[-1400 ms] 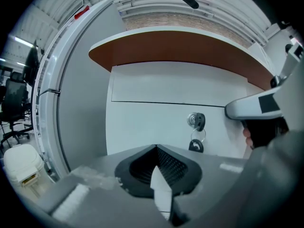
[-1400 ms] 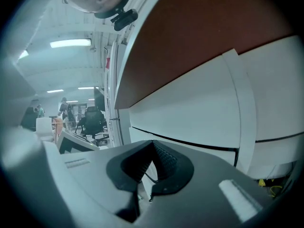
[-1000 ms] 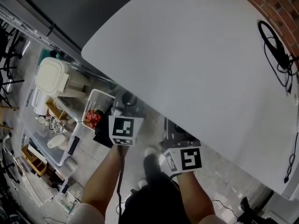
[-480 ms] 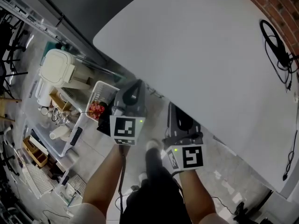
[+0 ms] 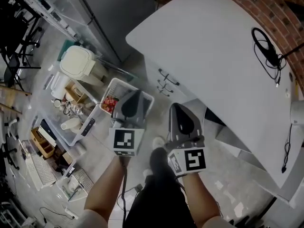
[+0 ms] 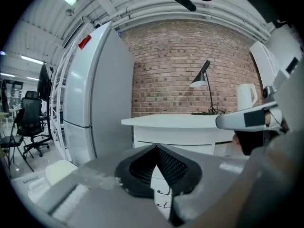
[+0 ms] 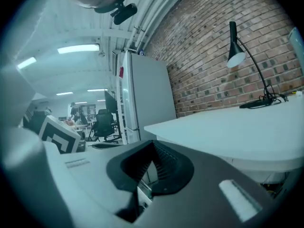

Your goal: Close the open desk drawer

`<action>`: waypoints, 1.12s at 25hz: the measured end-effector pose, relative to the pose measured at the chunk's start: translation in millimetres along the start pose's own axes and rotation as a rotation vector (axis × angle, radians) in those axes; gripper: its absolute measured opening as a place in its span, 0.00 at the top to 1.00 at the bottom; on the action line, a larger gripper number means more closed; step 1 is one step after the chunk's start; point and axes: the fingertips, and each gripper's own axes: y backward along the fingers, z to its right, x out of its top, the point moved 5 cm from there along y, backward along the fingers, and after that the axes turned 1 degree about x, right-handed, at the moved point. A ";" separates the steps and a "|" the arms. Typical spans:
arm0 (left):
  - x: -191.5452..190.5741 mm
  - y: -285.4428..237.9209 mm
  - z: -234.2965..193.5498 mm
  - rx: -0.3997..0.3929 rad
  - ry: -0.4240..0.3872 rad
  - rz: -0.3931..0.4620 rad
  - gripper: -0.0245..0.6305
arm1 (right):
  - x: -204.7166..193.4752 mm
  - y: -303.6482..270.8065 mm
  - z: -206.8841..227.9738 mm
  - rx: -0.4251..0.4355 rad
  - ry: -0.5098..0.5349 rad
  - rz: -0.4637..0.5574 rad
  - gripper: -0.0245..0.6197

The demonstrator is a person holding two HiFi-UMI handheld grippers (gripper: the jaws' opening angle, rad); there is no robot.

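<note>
well, a big white desk (image 5: 213, 42) fills the top right of the head view. behind it is a red brick wall (image 5: 280, 8), and a tall white fridge (image 6: 95, 94) stands to the left of the desk. the floor (image 5: 223, 184) is grey.

under the near edge of the desk is a white set of drawers (image 5: 164, 82) with small dark handles. just to its right, a pale panel with a dark gap behind it sticks out from under the desk. that may be the open drawer (image 5: 202, 107), but it is hard to be sure from above.

the left gripper (image 5: 133, 99) is held low in front of the drawers. its jaws are pressed together with nothing in them. the right gripper (image 5: 178, 112) is just beside it, near the pale panel but not touching it. its jaws are together too, and hold nothing.

a white basket (image 5: 111, 87) with something red in it sits on the floor just left of the left gripper. a black cord (image 5: 266, 46) lies curled on the far side of the desk.
</note>
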 end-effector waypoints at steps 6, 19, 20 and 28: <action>69.4 84.9 1.2 0.053 -0.006 0.023 0.93 | 65.8 42.5 -46.1 0.052 0.019 0.011 0.95; 225.6 261.5 11.6 0.187 -0.052 0.145 0.93 | 208.4 137.2 -134.2 0.154 0.071 0.079 0.95; 232.7 274.0 12.3 0.200 -0.051 0.154 0.93 | 214.8 143.3 -140.8 0.165 0.075 0.083 0.95; 264.4 360.8 16.6 0.280 -0.054 0.172 0.93 | 256.5 190.4 -181.7 0.229 0.111 0.101 0.95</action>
